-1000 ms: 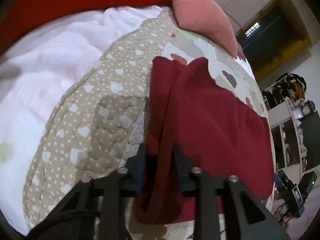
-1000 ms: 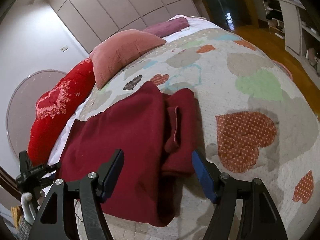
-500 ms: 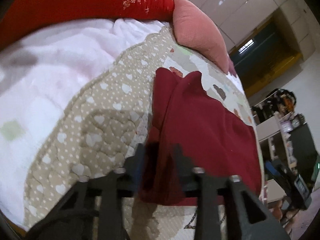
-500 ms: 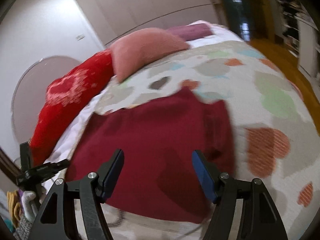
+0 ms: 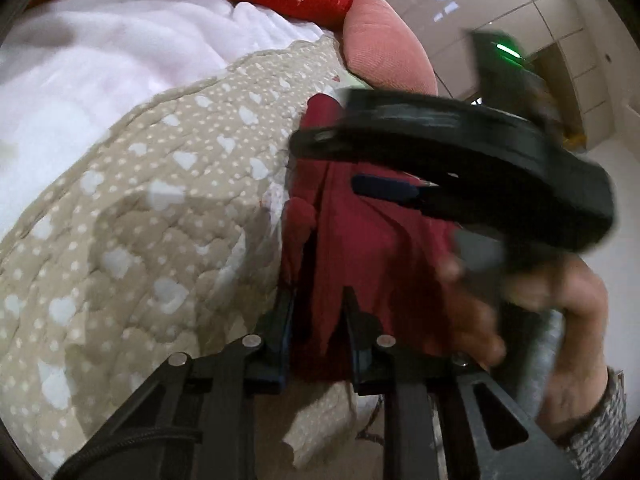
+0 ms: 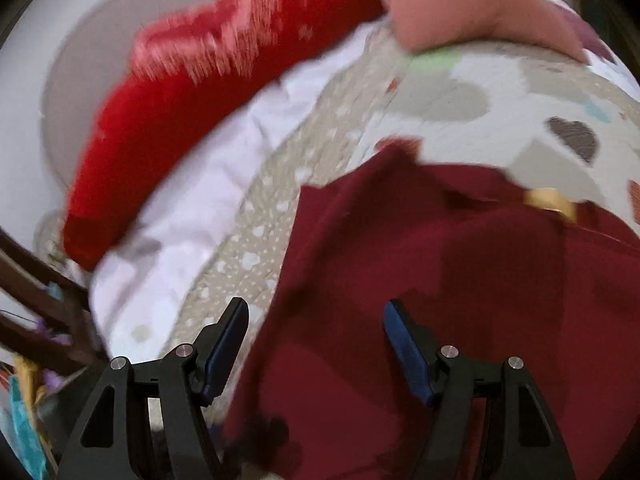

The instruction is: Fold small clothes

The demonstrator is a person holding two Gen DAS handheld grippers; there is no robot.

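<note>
A dark red garment lies on the quilted bedspread with heart print. My left gripper is shut on the garment's near edge, with bunched cloth between its fingers. My right gripper is open and hovers low over the garment, near its left edge. In the left wrist view the right gripper reaches in from the right over the garment, with the hand that holds it behind.
A red pillow and a pink cushion lie at the head of the bed. A white blanket lies left of the quilt. Dark wooden furniture stands at the bed's left side.
My right gripper has swung left across the garment and now shows close in the left wrist view. My left gripper keeps its hold on the garment's edge.
</note>
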